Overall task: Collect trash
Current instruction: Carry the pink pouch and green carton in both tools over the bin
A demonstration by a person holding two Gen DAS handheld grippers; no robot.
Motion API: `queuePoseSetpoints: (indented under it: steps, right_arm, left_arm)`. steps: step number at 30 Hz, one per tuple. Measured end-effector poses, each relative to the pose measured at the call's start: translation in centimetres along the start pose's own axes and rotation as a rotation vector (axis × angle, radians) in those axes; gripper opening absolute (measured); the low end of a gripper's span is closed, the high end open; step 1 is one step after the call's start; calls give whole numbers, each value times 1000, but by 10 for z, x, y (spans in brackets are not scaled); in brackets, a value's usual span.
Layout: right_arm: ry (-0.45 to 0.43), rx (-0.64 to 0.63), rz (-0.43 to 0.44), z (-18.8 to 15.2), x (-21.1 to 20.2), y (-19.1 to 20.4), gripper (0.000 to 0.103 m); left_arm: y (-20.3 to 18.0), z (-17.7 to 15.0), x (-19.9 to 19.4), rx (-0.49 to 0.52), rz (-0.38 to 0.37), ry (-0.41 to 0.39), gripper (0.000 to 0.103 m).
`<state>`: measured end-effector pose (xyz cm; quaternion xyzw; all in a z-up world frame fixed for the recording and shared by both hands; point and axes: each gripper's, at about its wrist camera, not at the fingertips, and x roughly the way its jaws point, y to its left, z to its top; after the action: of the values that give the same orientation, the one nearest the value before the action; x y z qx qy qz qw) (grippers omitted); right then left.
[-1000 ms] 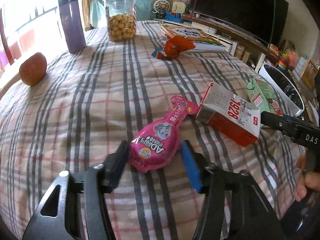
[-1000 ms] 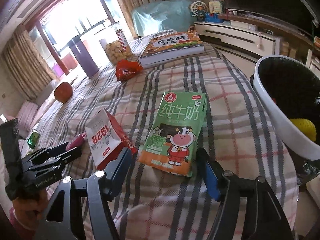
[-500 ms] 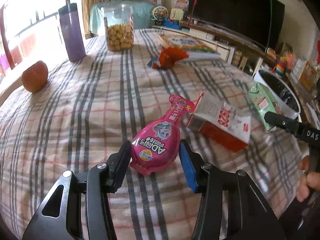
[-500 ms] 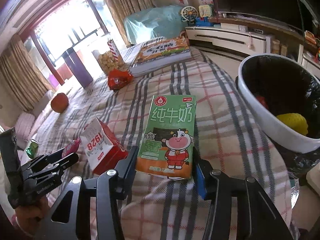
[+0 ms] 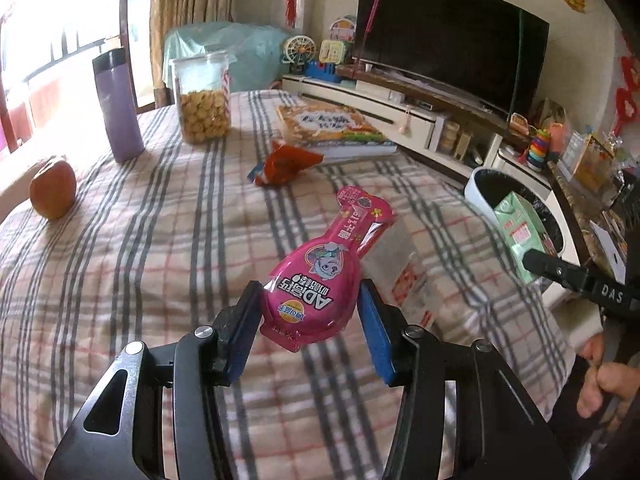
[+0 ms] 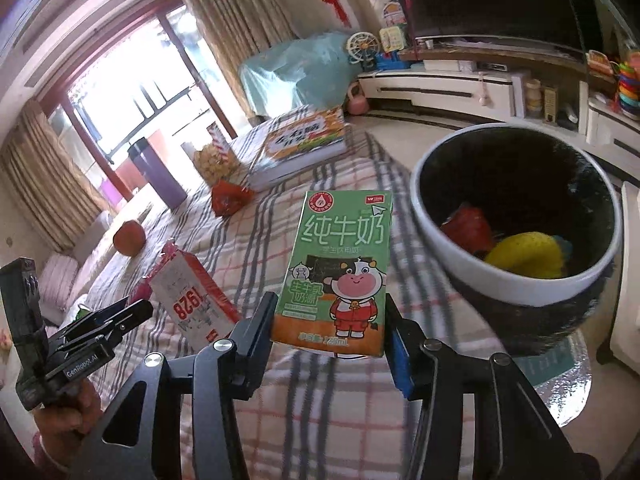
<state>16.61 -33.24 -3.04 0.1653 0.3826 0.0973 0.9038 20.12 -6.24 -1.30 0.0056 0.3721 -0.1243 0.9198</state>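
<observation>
Plaid-clothed table [image 5: 160,240], "1928" carton [image 6: 196,300], "125mL" milk carton [image 6: 340,272]

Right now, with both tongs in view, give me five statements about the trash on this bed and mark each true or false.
1. The left tongs grip the pink snack packet. True.
2. The right tongs are empty. False: they clamp the green milk carton.
3. The white bin already holds trash. True: red and yellow items.
4. The 1928 carton is in the bin. False: it lies on the bedspread.
5. The red wrapper lies by the book. True.
</observation>
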Motion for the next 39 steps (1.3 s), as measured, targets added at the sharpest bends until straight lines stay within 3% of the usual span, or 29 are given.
queuePoseSetpoints:
  steps: [7,23,39]
  right_arm:
    - [-29,30,-25,2,-16,-20,50]
    - [-64,84,-74,7,-43,-68,51]
    - [-84,103,-107,24,-49,-102,51]
  left_arm:
    - [-31,15,0,46,-42,-22,48]
    - [-127,8,32,143,-175,50,48]
    - [-178,26,54,204,-214,69,48]
